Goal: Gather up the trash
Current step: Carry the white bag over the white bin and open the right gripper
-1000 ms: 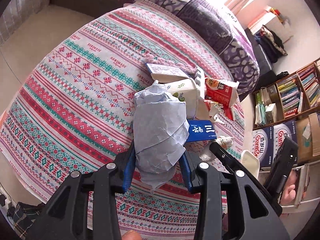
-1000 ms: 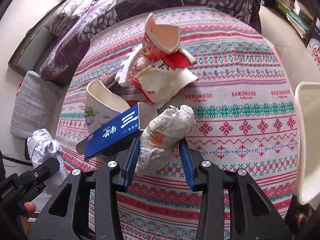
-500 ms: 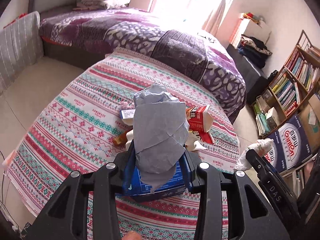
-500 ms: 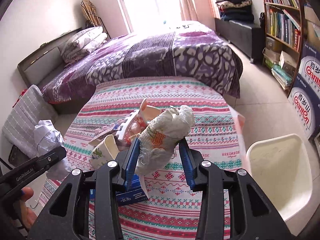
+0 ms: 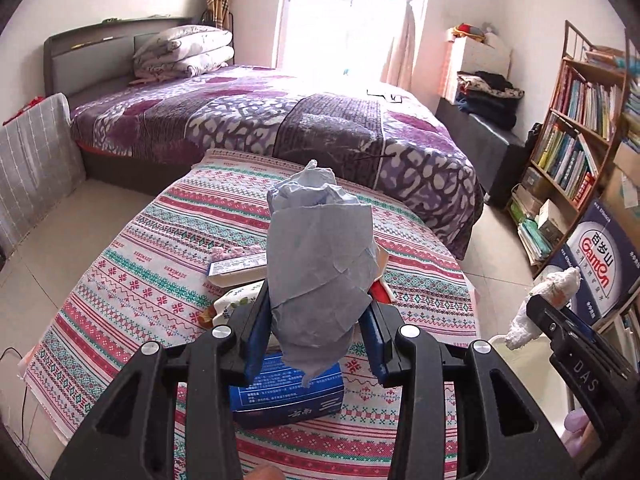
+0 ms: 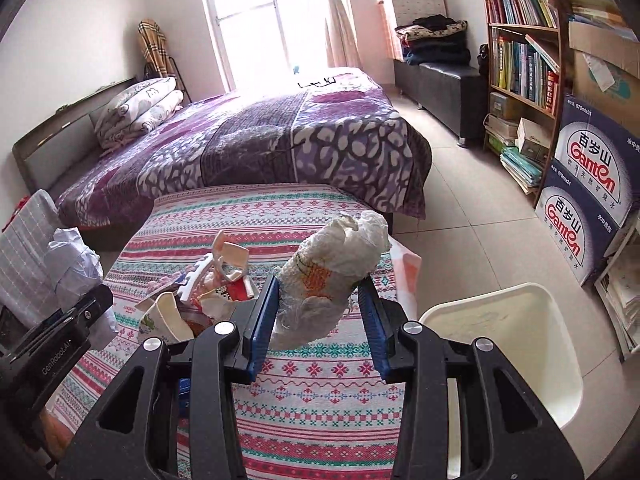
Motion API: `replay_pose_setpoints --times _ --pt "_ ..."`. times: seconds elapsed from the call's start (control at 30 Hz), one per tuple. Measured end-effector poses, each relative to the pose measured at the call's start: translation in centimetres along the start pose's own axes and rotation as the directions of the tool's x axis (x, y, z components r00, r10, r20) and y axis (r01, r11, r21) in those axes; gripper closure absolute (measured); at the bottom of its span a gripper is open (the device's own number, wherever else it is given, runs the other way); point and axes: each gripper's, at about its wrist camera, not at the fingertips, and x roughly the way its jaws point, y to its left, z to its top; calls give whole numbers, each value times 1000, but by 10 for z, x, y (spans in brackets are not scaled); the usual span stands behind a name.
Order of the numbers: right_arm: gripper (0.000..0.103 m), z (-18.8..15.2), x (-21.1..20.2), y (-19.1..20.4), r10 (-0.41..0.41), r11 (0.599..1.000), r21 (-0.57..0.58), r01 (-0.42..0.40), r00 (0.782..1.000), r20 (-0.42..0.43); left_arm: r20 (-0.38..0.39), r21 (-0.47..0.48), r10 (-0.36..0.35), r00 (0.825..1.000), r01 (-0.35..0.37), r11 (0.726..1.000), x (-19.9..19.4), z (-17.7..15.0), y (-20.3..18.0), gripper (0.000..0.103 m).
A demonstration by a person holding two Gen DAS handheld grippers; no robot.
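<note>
My left gripper (image 5: 318, 328) is shut on a crumpled pale blue paper wad (image 5: 320, 272) and holds it above the patterned tablecloth (image 5: 152, 280). My right gripper (image 6: 318, 320) is shut on a crumpled white wrapper (image 6: 332, 272), raised over the table's right side. More trash lies on the cloth: a blue box (image 5: 288, 396), a white carton (image 5: 236, 270), a paper cup (image 6: 166, 320) and a red-and-white torn package (image 6: 232, 276). A white bin (image 6: 508, 340) stands to the right of the table, below my right gripper.
A bed with a purple cover (image 6: 260, 140) stands beyond the table. A bookshelf (image 6: 520, 40) and stacked water cartons (image 6: 588, 184) line the right wall. A grey cushion (image 5: 32, 160) leans at the left. Tiled floor (image 6: 460, 200) lies between table and shelf.
Both grippers have lifted their trash off the table and tilted up, so the room now shows. The right gripper has moved toward the white bin.
</note>
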Motion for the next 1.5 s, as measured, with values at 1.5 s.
replay_pose_setpoints --times 1.5 --pt "24 4 -39 -187 -266 859 435 271 961 -73 -248 165 -279 928 325 931 28 -41 -179 62"
